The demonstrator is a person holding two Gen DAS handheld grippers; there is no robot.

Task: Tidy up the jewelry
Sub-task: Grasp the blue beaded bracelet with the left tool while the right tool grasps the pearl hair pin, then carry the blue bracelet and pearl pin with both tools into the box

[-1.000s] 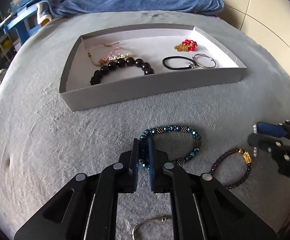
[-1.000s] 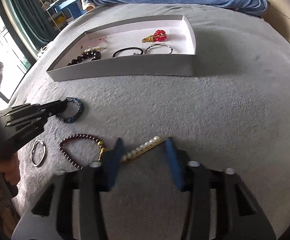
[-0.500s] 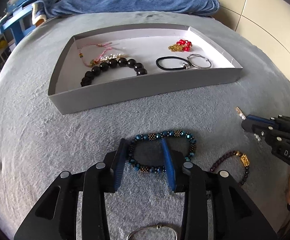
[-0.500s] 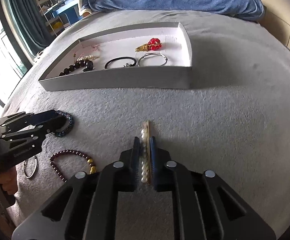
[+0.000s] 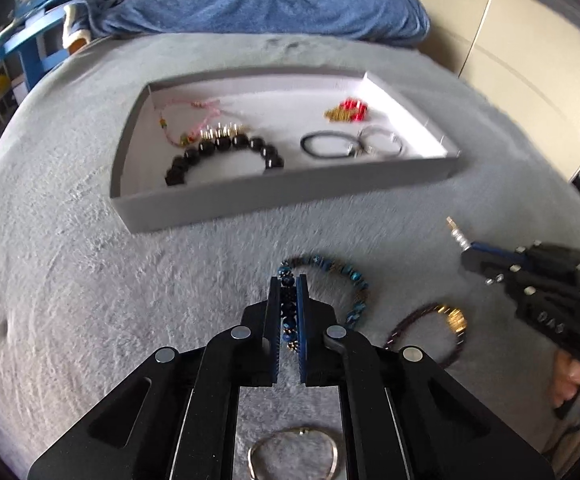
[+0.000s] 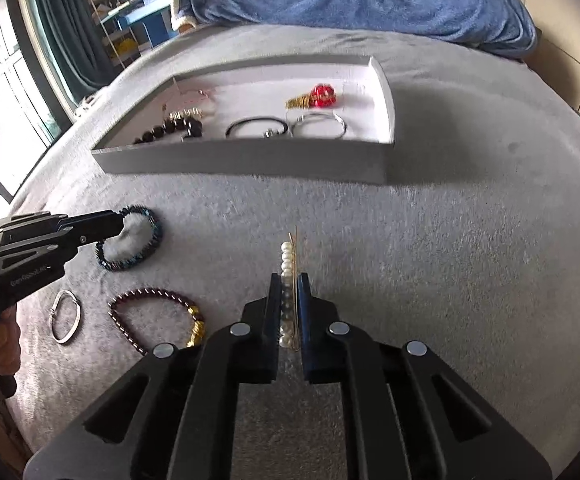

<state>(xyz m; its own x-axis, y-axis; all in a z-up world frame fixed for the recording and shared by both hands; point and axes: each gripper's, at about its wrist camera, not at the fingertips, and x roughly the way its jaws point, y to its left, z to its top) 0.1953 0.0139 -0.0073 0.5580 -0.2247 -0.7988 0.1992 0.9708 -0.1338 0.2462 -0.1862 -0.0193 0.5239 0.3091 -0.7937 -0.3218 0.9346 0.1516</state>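
Tray [image 5: 281,196] beyond bracelets [image 5: 426,330]; ring [image 5: 294,452] nearest.

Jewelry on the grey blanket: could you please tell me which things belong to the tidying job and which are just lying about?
Part of the job:
- blue beaded bracelet
- pearl hair clip
- dark red bracelet
- silver bangle
- white tray

Just lying about:
- blue towel
- blue shelf
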